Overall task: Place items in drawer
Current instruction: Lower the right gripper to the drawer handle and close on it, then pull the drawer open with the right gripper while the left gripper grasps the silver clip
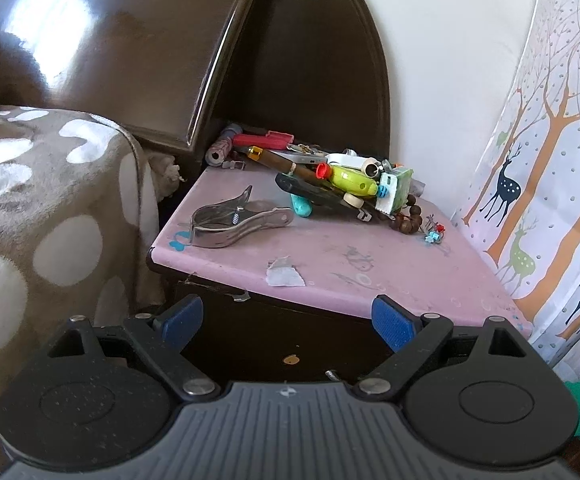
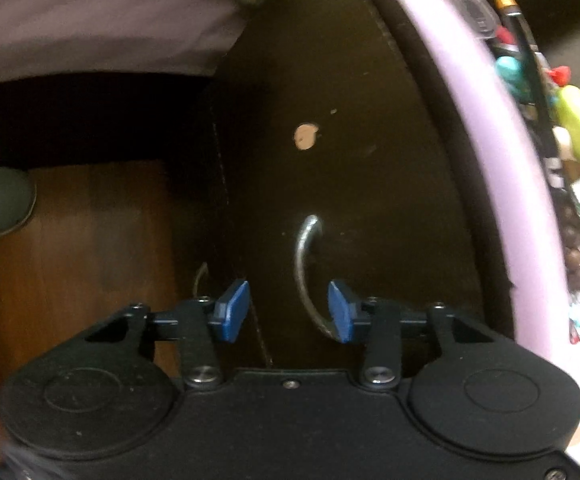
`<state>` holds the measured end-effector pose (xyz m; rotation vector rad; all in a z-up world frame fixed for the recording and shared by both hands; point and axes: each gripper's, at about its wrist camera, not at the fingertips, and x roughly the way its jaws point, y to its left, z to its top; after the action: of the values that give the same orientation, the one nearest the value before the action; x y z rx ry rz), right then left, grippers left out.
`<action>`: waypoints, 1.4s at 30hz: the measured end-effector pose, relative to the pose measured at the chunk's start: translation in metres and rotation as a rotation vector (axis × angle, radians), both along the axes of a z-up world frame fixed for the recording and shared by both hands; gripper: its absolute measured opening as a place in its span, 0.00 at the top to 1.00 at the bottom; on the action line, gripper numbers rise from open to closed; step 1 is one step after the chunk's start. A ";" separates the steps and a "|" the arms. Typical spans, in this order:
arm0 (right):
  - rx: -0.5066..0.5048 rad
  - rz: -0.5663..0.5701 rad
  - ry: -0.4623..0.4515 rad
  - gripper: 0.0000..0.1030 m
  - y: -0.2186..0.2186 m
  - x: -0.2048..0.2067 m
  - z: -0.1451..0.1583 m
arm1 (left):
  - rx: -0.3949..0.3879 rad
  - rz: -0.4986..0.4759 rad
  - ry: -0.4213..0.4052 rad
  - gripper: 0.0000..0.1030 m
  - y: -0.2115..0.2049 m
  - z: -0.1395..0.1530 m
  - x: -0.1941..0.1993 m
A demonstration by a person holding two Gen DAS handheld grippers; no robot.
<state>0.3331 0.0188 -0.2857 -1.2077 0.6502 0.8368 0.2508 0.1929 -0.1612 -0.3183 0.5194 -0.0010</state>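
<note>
Bedside corner: dark wooden nightstand with a pink scuffed top (image 1: pixel 354 268) wedged between a bed with a brown spotted blanket (image 1: pixel 50 208) and a deer-print curtain (image 1: pixel 550 168). Items sit on the top, not in the drawer: steel spring clamp (image 1: pixel 234 220) at 9 o'clock of a mixed heap of small plastic toys, pens and wooden beads (image 1: pixel 350 184) near the back edge.

Dark drawer front (image 2: pixel 350 184) looks shut, as far as the blurred right view shows. Its curved metal wire handle (image 2: pixel 304 268) is thin, stiff and likely slick; best taken mid-arc, pads square across it.

Right gripper (image 2: pixel 288 310) faces the drawer front, fingers spread, handle's lower end by the right pad (image 2: pixel 340 312), nothing pinched. Left gripper (image 1: pixel 288 322) hovers at the nightstand's front edge, fingers spread wide, empty.

Handling: the clamp is rigid, light and smooth, so grip the flat handles. The heap is loose and tangled; the beads will trail, so pick single pieces.
</note>
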 end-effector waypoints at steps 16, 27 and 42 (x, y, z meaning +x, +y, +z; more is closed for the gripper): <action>-0.087 0.037 0.061 0.73 0.017 -0.025 -0.007 | 0.003 -0.014 -0.044 0.10 0.001 0.006 -0.009; -0.037 0.009 0.125 0.73 0.005 -0.054 0.005 | 0.016 -0.017 -0.052 0.10 0.000 0.008 -0.012; -0.024 0.057 0.139 0.74 -0.022 -0.132 -0.001 | 0.039 -0.017 -0.050 0.10 -0.004 0.008 -0.016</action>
<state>0.2007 -0.0036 -0.2870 -1.2018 0.7435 0.9697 0.2347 0.1884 -0.1531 -0.2756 0.4716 -0.0151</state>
